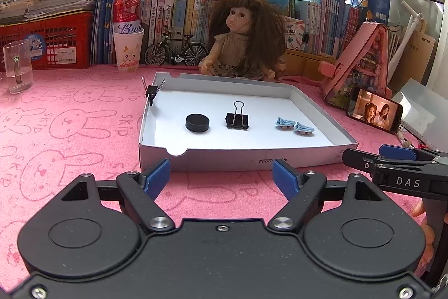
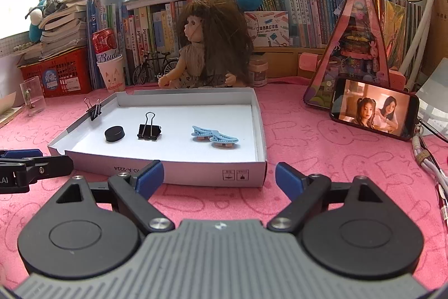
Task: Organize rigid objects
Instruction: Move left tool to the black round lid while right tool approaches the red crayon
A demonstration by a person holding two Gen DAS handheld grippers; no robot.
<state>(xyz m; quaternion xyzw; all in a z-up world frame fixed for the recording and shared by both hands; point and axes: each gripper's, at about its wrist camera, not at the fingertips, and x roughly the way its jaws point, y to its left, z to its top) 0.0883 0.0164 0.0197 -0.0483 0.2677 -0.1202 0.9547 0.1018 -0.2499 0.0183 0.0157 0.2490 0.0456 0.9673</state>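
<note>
A shallow white cardboard tray (image 1: 313, 159) (image 2: 196, 173) lies on the pink mat. Inside it sit a black round disc (image 1: 197, 123) (image 2: 114, 134), a black binder clip (image 1: 237, 119) (image 2: 149, 131) and two light blue clips (image 1: 294, 126) (image 2: 215, 138) side by side. A second black binder clip (image 1: 152, 91) (image 2: 94, 109) is clamped on the tray's left wall. My left gripper (image 1: 222, 177) is open and empty just in front of the tray's near wall. My right gripper (image 2: 219, 178) is open and empty at the tray's near right corner.
A doll (image 1: 240, 41) (image 2: 207, 52) sits behind the tray. A phone (image 1: 373, 114) (image 2: 373, 108) leans on a pink stand at right, with cables (image 2: 428, 159) beside it. A glass mug (image 1: 17, 66), a paper cup with a can (image 1: 127, 46), a toy bicycle and books line the back.
</note>
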